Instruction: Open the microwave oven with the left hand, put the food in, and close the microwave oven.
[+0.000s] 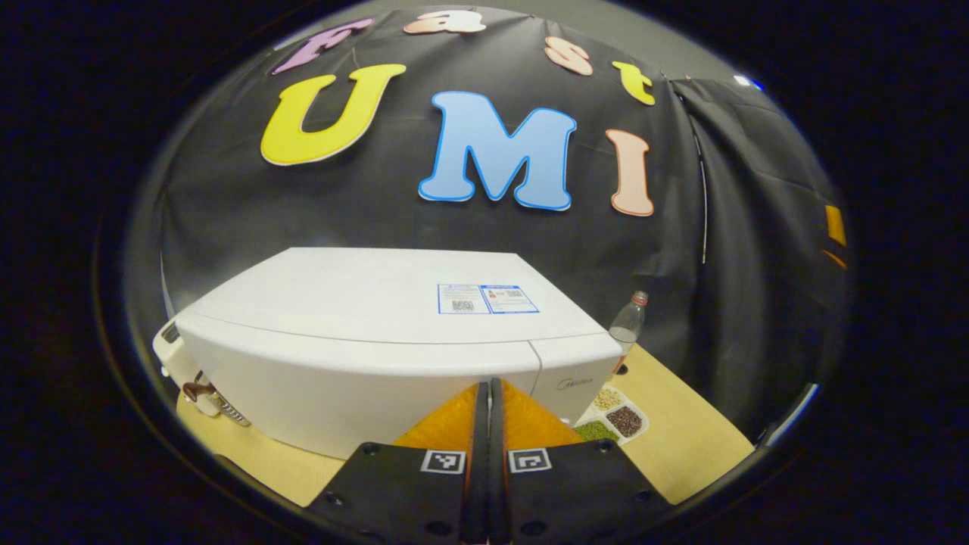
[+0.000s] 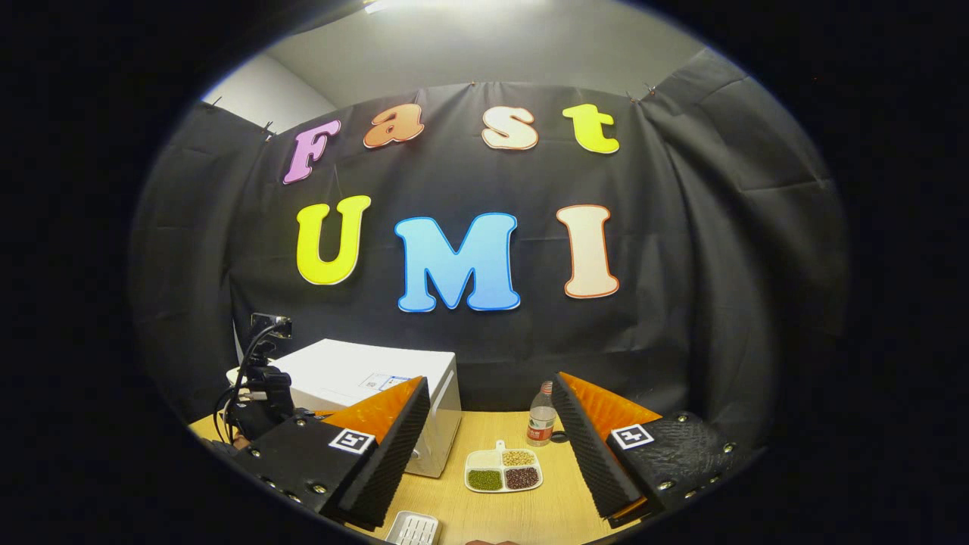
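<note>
In the left gripper view we see the left gripper [image 1: 488, 393] with its jaws pressed flat together and nothing between them, their tips right at the upper front edge of the white microwave oven [image 1: 378, 333]; we cannot tell whether they touch it. The oven's door looks closed from here, and its top carries a small printed sticker [image 1: 487, 299] beyond the jaws. Just right of the jaws, on the wooden tabletop [image 1: 681, 431], lies the white divided food tray [image 1: 613, 418] with green, dark red and pale beans in its compartments. A little farther on that side, next to the oven's right corner, a clear plastic bottle [image 1: 627, 325] stands upright. Left of the jaws, past the oven's other end, a white object with a metal part [image 1: 204, 390] sits at the table edge; it is too distorted to name.

In the right gripper view the right gripper [image 2: 492, 439] has its jaws spread wide apart and empty above the tabletop [image 2: 530, 515]. Nearest, below and slightly left of the gap, a small white ridged tray [image 2: 414, 527] lies at the bottom edge. Ahead, between the two jaws, sits the food tray [image 2: 503, 470], flat on the tabletop. Beyond it, near the right jaw's tip, stands the bottle [image 2: 541, 424], upright. Past the left jaw stands the microwave oven [image 2: 363, 378], and to the left of it we see a dark camera rig with cables [image 2: 261, 393].
</note>
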Tool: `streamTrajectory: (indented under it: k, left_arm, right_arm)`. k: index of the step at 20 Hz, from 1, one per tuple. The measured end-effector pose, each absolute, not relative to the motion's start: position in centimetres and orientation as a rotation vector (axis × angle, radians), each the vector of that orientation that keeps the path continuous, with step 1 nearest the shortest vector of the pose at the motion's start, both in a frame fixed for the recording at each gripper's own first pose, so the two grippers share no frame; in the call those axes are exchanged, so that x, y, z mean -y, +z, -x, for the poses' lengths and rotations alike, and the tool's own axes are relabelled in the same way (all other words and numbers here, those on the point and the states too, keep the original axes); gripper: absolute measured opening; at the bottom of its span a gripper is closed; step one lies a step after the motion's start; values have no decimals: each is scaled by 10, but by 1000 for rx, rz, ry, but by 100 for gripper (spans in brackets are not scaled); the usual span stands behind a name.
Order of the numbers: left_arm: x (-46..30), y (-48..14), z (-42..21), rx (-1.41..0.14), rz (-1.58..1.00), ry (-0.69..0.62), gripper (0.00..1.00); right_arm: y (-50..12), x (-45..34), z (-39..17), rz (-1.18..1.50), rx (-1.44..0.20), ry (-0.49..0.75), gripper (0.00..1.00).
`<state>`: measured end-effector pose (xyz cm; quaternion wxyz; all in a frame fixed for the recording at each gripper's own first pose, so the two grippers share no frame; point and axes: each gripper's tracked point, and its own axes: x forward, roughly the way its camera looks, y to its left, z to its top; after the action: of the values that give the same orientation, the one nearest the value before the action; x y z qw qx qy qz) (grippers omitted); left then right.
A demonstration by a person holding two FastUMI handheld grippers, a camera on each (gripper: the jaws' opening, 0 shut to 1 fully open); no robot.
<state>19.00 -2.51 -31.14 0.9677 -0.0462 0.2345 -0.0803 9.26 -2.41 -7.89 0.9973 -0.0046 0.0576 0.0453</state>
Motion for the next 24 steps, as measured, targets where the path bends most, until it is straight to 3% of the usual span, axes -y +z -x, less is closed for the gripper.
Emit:
streamTrajectory:
  k: [6,9,11,24]
  left_arm:
    - [1,-168,-151,-235,-29,-132,7]
    - [-29,-93,-89,-124,2,-64,100]
    - [-46,-66,-82,-85,28,-19,94]
    - [-107,14,-8,8,-5,-44,96]
  right_arm:
    - [-57,2,-90,2,-79,95,98]
    - [-40,-14,-86,-5,-57,97,98]
    - [-32,-28,-81,-5,-47,111,98]
    - [12,-71,-23,-32,5,67,98]
